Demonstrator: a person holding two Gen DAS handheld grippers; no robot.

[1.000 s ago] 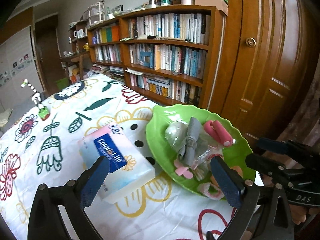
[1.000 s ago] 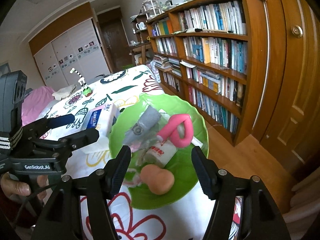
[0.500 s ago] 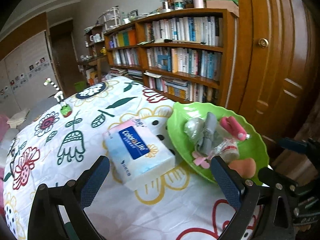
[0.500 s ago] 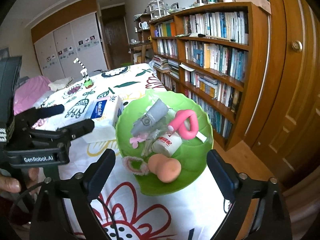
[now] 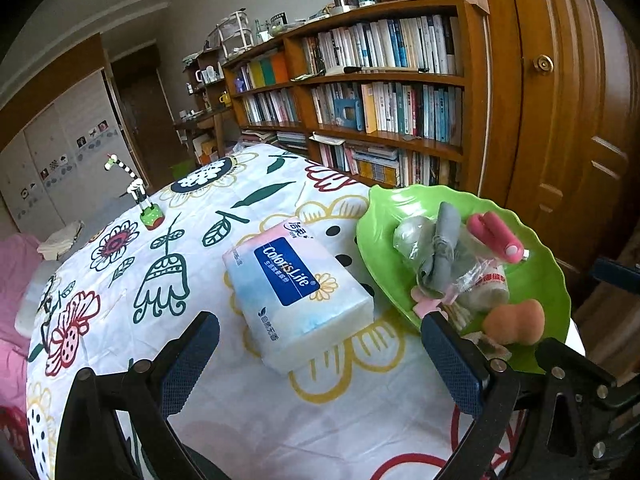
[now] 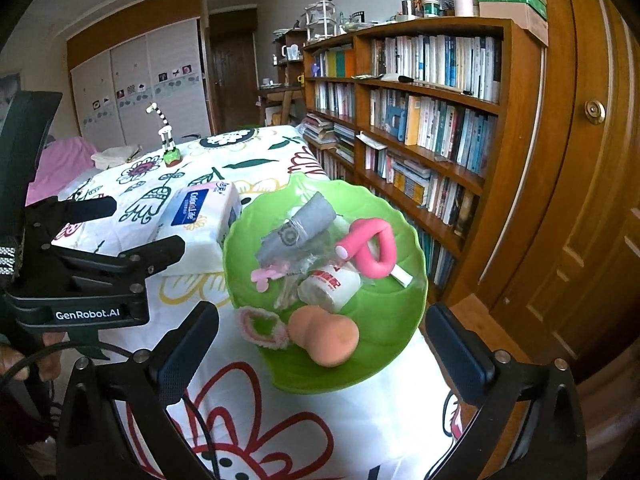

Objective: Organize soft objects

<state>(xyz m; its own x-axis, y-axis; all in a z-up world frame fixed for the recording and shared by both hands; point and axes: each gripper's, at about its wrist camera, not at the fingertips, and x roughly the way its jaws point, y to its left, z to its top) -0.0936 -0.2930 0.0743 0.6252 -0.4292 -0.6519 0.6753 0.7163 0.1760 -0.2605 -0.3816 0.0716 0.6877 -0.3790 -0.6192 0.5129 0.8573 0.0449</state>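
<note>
The right gripper (image 6: 320, 348), jaws just opened wide and empty, frames the peach gourd-shaped sponge (image 6: 323, 336) lying in the green leaf-shaped plastic plate (image 6: 404, 320) at frame centre. The left gripper (image 5: 320, 360) gapes empty before the blue-labelled tissue pack (image 5: 296, 292) on the flower-patterned bench (image 5: 120, 280).

Readable text, noted from where I stand:

- Tissue pack (image 5: 298, 294), lying flat on the flowered tablecloth: blue label reads "ColoursLife" in white. Smaller lines of characters under the name, at the pack's top edge and along its near side are too small to make out.
- Left gripper (image 6: 132, 226), body seen in the right wrist view: white lettering "GenRobot.AI" on the black housing.
- Small white roll (image 6: 330, 290) in the green dish (image 6: 400, 320): red printed characters, not legible.
- Book spines on the shelves: too small to read.
</note>
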